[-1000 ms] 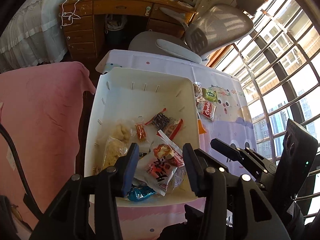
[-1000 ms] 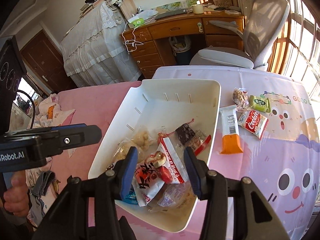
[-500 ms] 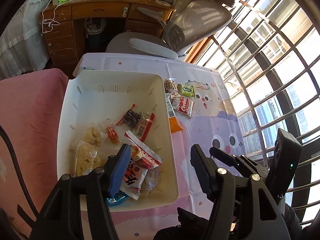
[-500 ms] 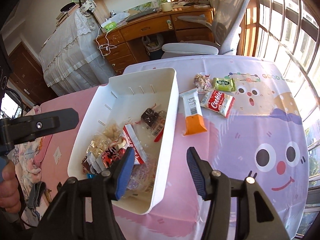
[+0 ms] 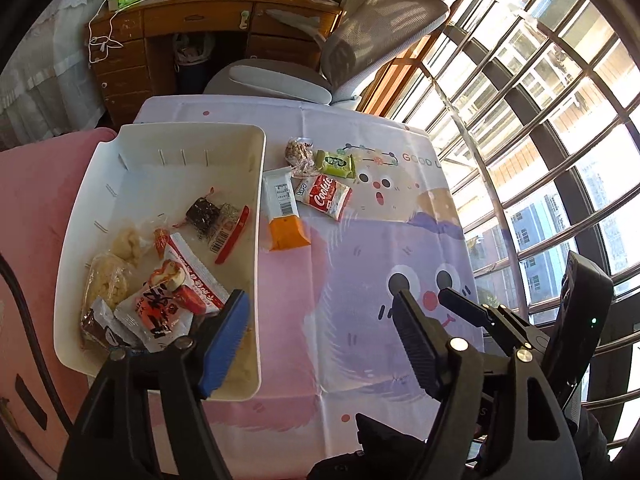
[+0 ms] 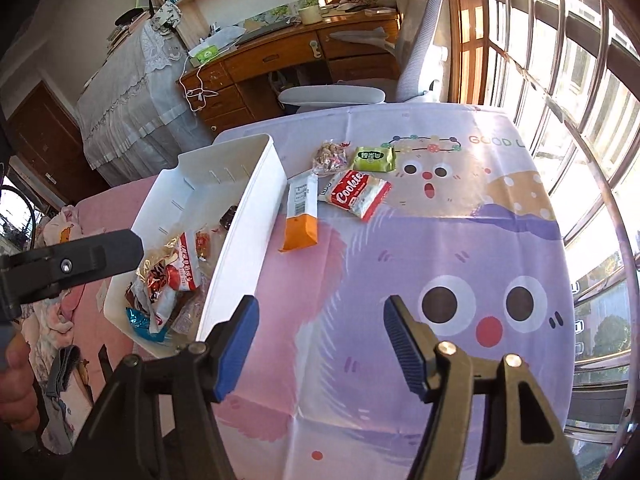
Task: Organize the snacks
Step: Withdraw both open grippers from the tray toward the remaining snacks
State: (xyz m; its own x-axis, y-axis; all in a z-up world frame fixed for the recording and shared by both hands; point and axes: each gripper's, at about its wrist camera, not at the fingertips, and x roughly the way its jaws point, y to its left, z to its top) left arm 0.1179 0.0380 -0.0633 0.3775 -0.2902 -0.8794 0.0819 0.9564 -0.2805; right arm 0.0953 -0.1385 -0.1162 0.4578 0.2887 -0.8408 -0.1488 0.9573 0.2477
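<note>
A white bin (image 5: 256, 216) (image 6: 240, 240) holds several wrapped snacks at its near end. On the cartoon tablecloth to its right lie an orange-and-white bar (image 5: 285, 212) (image 6: 302, 212), a red cookie pack (image 5: 325, 197) (image 6: 358, 194), a green packet (image 5: 335, 163) (image 6: 375, 159) and a clear bag of nuts (image 5: 299, 151) (image 6: 330, 155). My left gripper (image 5: 320, 334) hangs over the cloth by the bin's near right corner, jaws opening, nothing between them. My right gripper (image 6: 320, 338) is over the cloth right of the bin, jaws also opening and empty.
A pink cover (image 5: 36, 200) lies left of the bin. Beyond the table stand a grey office chair (image 5: 376, 20) and a wooden desk (image 5: 200, 12). Barred windows (image 5: 540, 100) line the right side. A hand (image 6: 16, 380) shows at the left edge of the right wrist view.
Both grippers have moved right, from above the snacks in the bin to above the tablecloth beside it. Both pairs of jaws have spread wider.
</note>
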